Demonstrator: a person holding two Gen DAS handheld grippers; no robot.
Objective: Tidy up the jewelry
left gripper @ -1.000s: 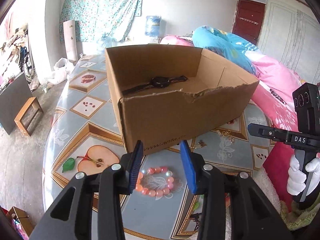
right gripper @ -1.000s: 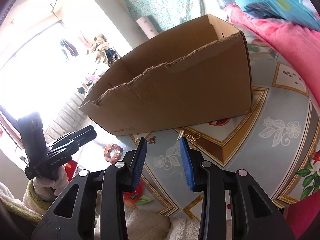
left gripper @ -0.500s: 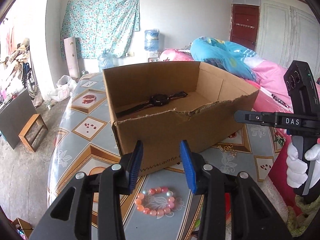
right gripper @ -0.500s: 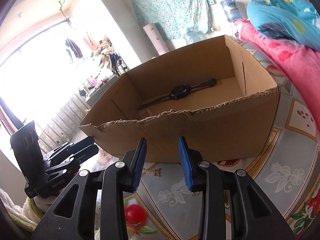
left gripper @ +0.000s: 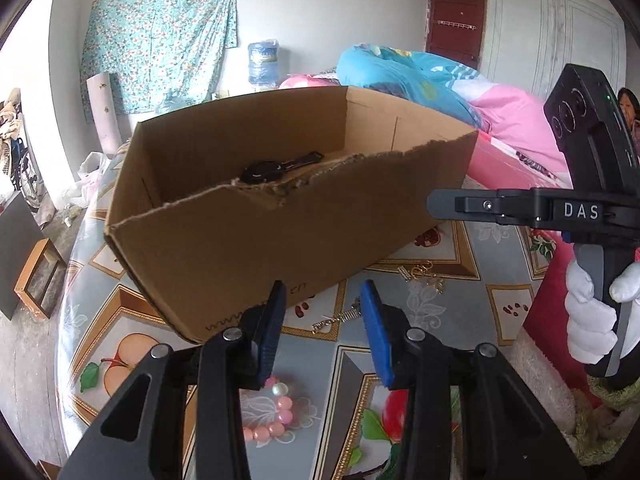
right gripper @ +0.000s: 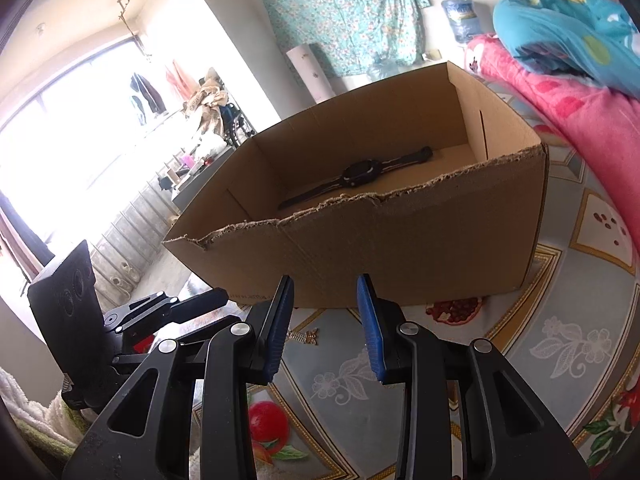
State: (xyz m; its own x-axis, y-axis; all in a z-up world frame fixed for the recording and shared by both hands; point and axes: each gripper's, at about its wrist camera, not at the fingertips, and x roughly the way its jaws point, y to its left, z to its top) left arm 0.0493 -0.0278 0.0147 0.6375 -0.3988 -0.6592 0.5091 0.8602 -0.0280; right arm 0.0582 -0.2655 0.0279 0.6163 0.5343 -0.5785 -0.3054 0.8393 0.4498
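Observation:
A brown cardboard box [left gripper: 280,236] stands on the patterned table [left gripper: 120,312], and a black watch [left gripper: 262,171] lies inside it. My left gripper [left gripper: 325,322] is open and empty just in front of the box's near wall. On the table beyond its fingers lies a small silver chain piece [left gripper: 336,319]; a pink bead bracelet [left gripper: 276,410] lies under them. Gold jewelry [left gripper: 420,274] rests by the box's right corner. In the right wrist view the box [right gripper: 400,248] and watch [right gripper: 360,171] show again, and my right gripper [right gripper: 325,320] is open and empty before the box.
Bedding in pink [right gripper: 580,112] and blue [left gripper: 408,76] is heaped to the right of the table. A white-gloved hand [left gripper: 592,320] holds the right gripper [left gripper: 436,205] at the right. The left gripper [right gripper: 218,306] shows at the left, and a small earring [right gripper: 304,336] lies near it.
The left gripper has moved right and sunk toward the box's near wall; the bracelet now lies under its fingers. The right view now looks over the rim onto the watch.

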